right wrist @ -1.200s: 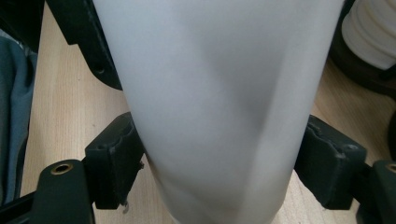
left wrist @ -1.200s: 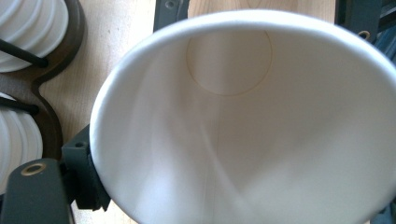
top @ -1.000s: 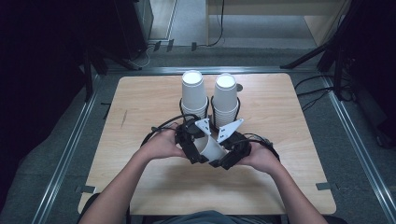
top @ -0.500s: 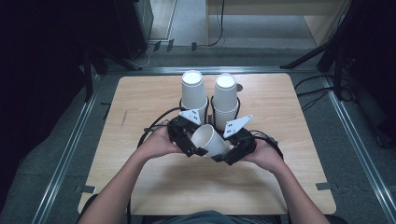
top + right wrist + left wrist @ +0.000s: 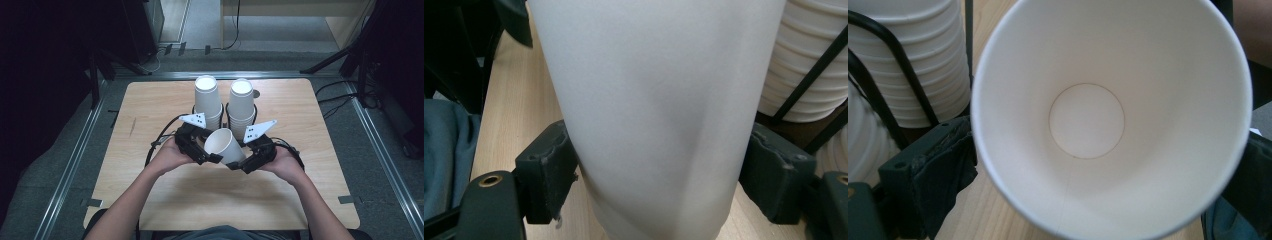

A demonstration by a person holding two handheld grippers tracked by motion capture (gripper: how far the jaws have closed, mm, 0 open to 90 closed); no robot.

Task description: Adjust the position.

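Note:
A single white paper cup lies tilted above the wooden table, held between both hands, with its mouth turned toward my left gripper. My right gripper is shut on the cup's lower wall; both pads press on it and the wall is slightly dented. In the left gripper view I look straight into the empty cup. My left gripper has a pad close on each side of the rim, but I cannot tell whether they press on it.
Two tall stacks of white paper cups stand in black wire holders just behind the grippers, mid-table. One stack is close at the left gripper's side, the other beside the right gripper. Cables trail from both grippers.
The left gripper has drawn a little to the left and back from the right one. The cup's open mouth, hidden between the grippers before, now shows from above.

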